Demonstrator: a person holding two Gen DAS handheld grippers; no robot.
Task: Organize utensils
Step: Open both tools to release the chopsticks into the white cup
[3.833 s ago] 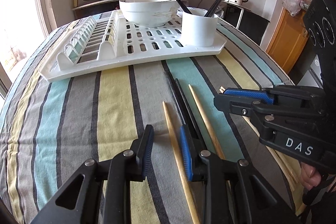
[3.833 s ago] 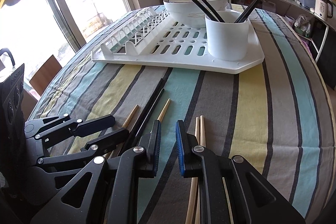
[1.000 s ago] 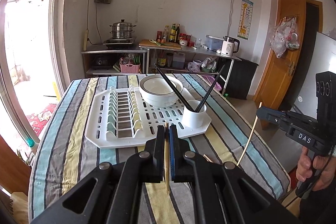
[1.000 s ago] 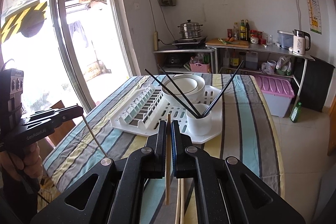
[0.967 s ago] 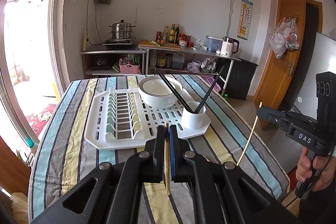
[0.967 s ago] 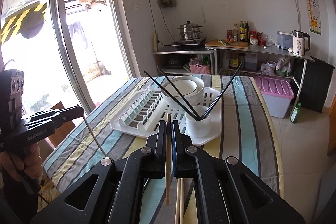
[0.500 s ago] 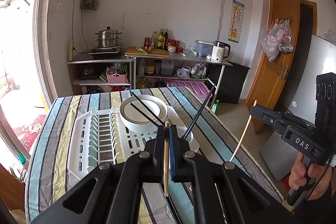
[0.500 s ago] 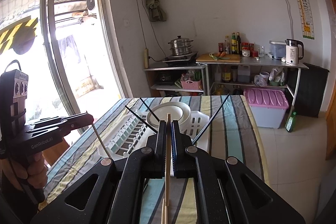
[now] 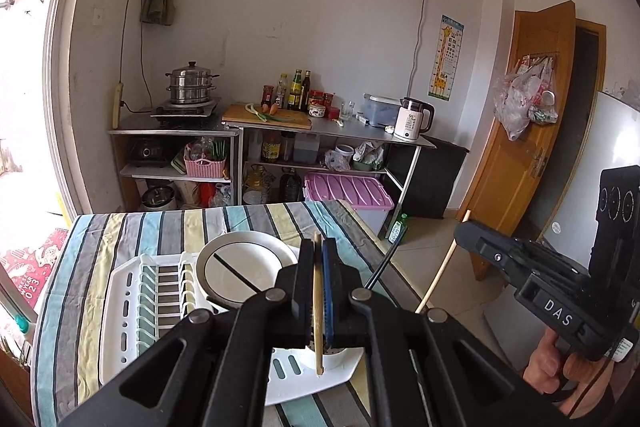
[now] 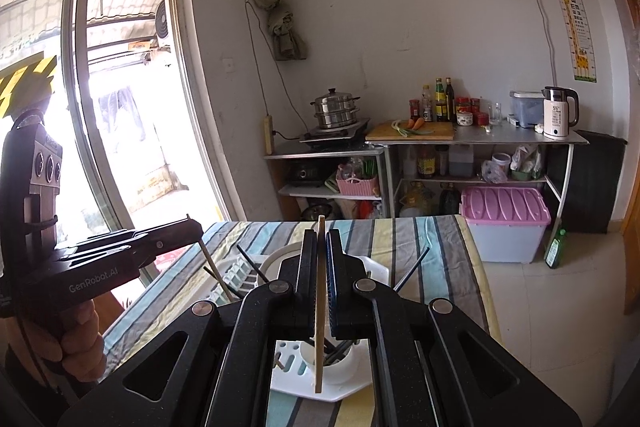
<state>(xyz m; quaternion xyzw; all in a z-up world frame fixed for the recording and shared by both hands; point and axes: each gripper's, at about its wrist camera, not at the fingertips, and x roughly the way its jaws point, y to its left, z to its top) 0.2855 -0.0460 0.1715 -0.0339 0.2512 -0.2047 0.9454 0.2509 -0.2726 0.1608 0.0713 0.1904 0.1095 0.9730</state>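
Observation:
My left gripper point(image 9: 318, 283) is shut on a wooden chopstick point(image 9: 317, 323) that hangs upright, its lower tip over the white utensil cup point(image 9: 340, 357). My right gripper point(image 10: 320, 275) is shut on another wooden chopstick point(image 10: 319, 343), upright, its tip in front of the cup point(image 10: 334, 367). Black chopsticks point(image 10: 412, 273) lean out of the cup. The cup stands on a white drying rack point(image 9: 132, 307) next to a white bowl point(image 9: 240, 267). Each gripper shows in the other's view, the right one point(image 9: 466, 227) and the left one point(image 10: 192, 227), each with its chopstick.
The rack sits on a table with a striped cloth point(image 9: 60, 327). Behind the table are metal shelves point(image 9: 280, 131) with a pot, bottles and a kettle, and a pink-lidded bin point(image 9: 348, 191). A wooden door point(image 9: 532, 131) is at the right, a glass door point(image 10: 120, 107) at the left.
Both grippers have risen and moved forward over the rack with their chopsticks. The cup now lies directly below the jaws and the view looks more steeply down on the rack.

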